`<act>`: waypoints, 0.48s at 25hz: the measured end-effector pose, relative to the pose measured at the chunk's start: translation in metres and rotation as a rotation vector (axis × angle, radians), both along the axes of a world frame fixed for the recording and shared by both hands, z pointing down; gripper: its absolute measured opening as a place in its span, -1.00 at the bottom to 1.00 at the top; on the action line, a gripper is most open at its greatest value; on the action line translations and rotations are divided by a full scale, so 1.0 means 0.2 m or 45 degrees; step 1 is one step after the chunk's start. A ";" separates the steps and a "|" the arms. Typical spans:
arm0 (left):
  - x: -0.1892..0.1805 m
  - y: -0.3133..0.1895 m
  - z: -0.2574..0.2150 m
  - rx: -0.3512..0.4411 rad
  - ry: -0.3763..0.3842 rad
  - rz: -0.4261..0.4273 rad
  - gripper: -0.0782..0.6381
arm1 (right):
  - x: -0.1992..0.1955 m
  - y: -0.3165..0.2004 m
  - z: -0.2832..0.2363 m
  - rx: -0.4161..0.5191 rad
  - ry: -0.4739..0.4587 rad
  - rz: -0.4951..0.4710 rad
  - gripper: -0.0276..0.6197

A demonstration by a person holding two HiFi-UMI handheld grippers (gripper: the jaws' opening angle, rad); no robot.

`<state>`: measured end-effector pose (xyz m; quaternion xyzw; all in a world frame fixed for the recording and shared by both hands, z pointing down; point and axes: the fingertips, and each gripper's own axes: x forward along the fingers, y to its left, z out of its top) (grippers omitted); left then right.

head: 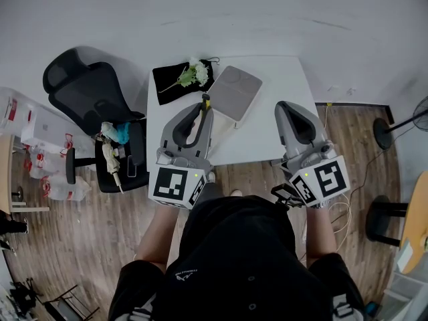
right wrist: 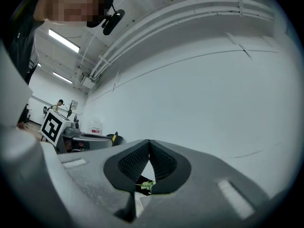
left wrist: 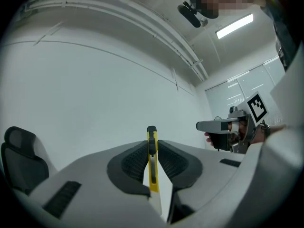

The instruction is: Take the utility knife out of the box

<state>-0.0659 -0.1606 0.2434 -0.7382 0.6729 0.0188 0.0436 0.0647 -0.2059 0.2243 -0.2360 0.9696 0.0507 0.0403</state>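
A yellow utility knife (left wrist: 152,166) stands on edge between the ridged pads of my left gripper (left wrist: 152,148), which is shut on it; its black end pokes out past the fingertips. In the head view the left gripper (head: 203,107) hovers over the white table (head: 267,142), and the knife's tip (head: 206,100) sits just short of the flat pale grey box (head: 235,92). The right gripper (head: 285,110) is held over the table's right part, apart from the box. Its pads (right wrist: 164,161) meet at the tips with nothing between them.
A black cloth (head: 170,82) with a sprig of white flowers (head: 196,73) lies at the table's back left. A black office chair (head: 87,92) with clutter stands left of the table. Cables trail on the wooden floor at the right, near a fan stand (head: 384,131).
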 end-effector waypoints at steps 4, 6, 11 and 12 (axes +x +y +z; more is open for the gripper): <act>0.00 0.01 0.01 -0.002 0.004 0.002 -0.61 | 0.00 0.00 0.01 -0.002 0.009 -0.002 -0.90; 0.00 0.01 0.03 -0.004 0.009 0.003 -0.61 | 0.00 0.01 0.02 0.000 0.010 -0.005 -0.90; 0.01 0.01 0.05 -0.011 0.014 0.006 -0.61 | -0.01 0.01 0.01 0.001 0.006 -0.013 -0.90; 0.01 0.01 0.05 -0.013 0.013 0.007 -0.61 | 0.00 0.01 0.01 0.000 0.006 -0.014 -0.90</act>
